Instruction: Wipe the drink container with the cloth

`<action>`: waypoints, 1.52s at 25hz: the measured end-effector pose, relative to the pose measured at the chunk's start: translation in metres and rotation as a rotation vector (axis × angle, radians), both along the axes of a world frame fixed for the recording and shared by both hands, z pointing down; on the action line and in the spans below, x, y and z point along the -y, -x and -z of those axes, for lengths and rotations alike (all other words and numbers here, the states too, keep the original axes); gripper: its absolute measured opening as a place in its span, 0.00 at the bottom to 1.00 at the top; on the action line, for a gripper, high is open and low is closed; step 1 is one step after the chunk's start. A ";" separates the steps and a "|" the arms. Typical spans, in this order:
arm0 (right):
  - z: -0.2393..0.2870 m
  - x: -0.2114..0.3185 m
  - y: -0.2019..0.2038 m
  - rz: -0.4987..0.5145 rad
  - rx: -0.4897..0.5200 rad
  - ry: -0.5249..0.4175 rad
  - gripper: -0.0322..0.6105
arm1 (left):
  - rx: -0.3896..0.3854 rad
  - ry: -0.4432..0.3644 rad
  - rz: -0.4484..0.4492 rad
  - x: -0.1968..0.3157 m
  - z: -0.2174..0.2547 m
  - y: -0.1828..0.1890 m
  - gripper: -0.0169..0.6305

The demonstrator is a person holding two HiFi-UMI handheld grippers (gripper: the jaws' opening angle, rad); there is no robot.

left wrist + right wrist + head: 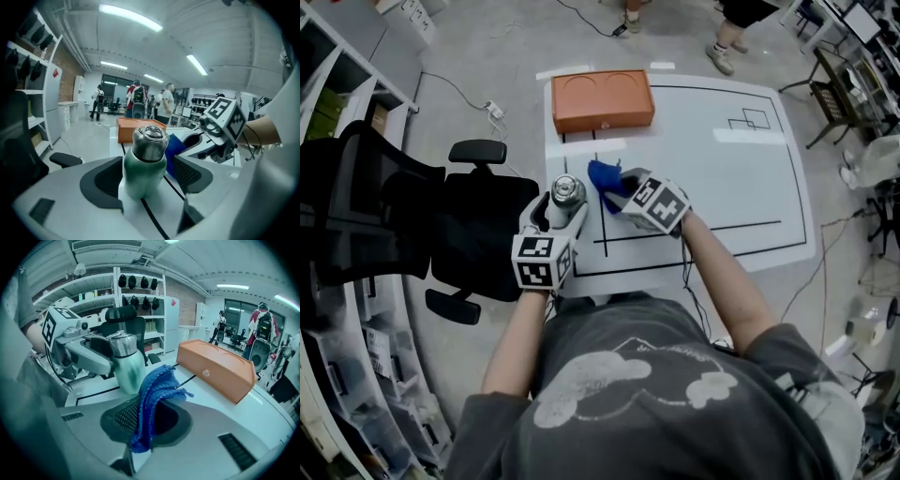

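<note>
The drink container [567, 192] is a pale green bottle with a steel cap, upright over the white mat's left edge. My left gripper [562, 210] is shut on its body, one jaw on each side [146, 177]. My right gripper [622, 191] is shut on a blue knitted cloth [604, 175], which bunches up out of the jaws [149, 414]. The cloth [154, 387] is close against the bottle's [126, 363] right side; I cannot tell whether they touch. In the left gripper view the cloth [176, 146] shows just behind the bottle [144, 161].
An orange box [602, 99] lies at the far left of the white mat [722, 178], which has black lines on it. A black office chair [412, 225] stands left of the table, with shelves beyond it. People stand farther off in the room.
</note>
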State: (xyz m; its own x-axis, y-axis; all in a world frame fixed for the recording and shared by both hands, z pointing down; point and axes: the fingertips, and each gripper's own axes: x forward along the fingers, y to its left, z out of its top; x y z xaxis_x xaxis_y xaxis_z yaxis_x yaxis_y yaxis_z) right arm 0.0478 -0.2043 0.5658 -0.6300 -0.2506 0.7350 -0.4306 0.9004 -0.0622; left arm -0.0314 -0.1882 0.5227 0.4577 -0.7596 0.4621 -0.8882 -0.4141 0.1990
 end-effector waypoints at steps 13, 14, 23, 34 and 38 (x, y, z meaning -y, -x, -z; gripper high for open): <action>0.030 -0.012 -0.021 0.032 0.035 -0.060 0.12 | 0.030 0.022 0.181 0.007 -0.016 -0.001 0.51; 0.033 -0.011 -0.020 0.037 0.038 -0.066 0.12 | 0.029 0.016 0.151 0.007 -0.015 -0.002 0.51; 0.057 0.001 -0.004 0.111 0.054 -0.116 0.12 | 0.028 0.004 -0.097 0.009 -0.015 -0.007 0.51; 0.069 0.009 0.036 0.333 0.077 -0.044 0.12 | 0.003 -0.046 -0.533 0.010 -0.011 -0.012 0.51; 0.061 0.011 0.047 0.398 0.048 -0.010 0.12 | -0.002 -0.055 -0.710 0.009 -0.011 -0.012 0.51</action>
